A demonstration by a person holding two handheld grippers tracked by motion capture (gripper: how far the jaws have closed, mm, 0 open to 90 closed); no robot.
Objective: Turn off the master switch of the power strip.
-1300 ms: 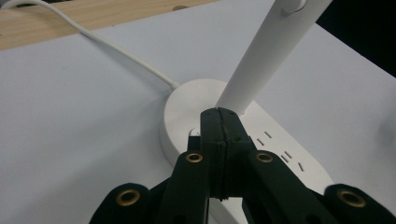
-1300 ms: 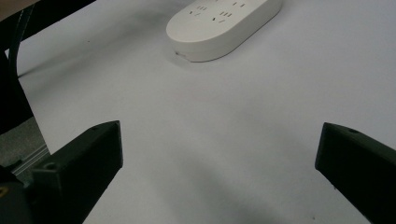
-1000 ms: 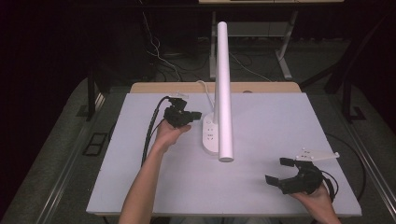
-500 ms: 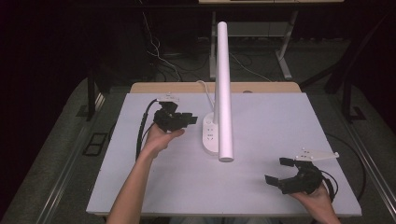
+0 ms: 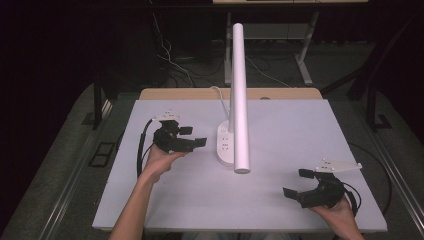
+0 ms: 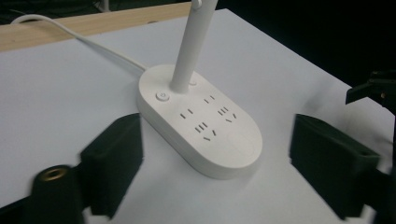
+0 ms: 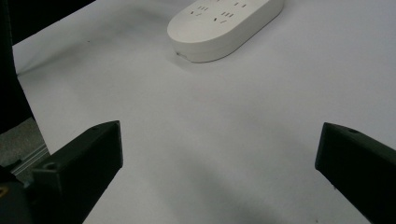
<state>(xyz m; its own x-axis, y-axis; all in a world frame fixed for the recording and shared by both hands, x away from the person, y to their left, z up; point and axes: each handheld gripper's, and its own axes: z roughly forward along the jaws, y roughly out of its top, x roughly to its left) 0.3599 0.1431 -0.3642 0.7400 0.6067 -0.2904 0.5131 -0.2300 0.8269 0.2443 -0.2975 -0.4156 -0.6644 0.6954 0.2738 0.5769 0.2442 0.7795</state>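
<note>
black plastic: the right gripper (image 5: 305, 184) is held low at the near right corner of the table (image 5: 300, 125), jaws spread wide and empty; in the right gripper view nothing but bare tabletop lies between them.
table top: a flat, pale sheet is seen, with a wooden strip (image 5: 200, 93) along its far edge; little grip for a smooth-bottomed thing is expected.
left gripper: the left gripper (image 5: 191, 136) is held off the table at mid left, jaws released and holding nothing, aimed at the base (image 6: 201, 126); in the left gripper view the near end of the base is framed between the two jaws without being touched.
base: a white, glossy oval of hard plastic sits near the table's middle, with socket slots and a round button (image 6: 162, 96) on top. it is judged stiff, slippery at its rounded rim, and weighted enough to keep the lamp upright.
stem: a thin white stem (image 6: 191, 42) rises from the far end of the base, just beside the button. it is judged the best place to be clamped, low down, where leverage is least.
head: a long white bar (image 5: 239, 95) reaches out over the base toward the near side. it is likely light but top-heavy on its joint, so a hold there is thought risky.
cord: a white cord (image 6: 79, 39) is run from the base to the far edge; drag is to be expected if the lamp is moved.
</note>
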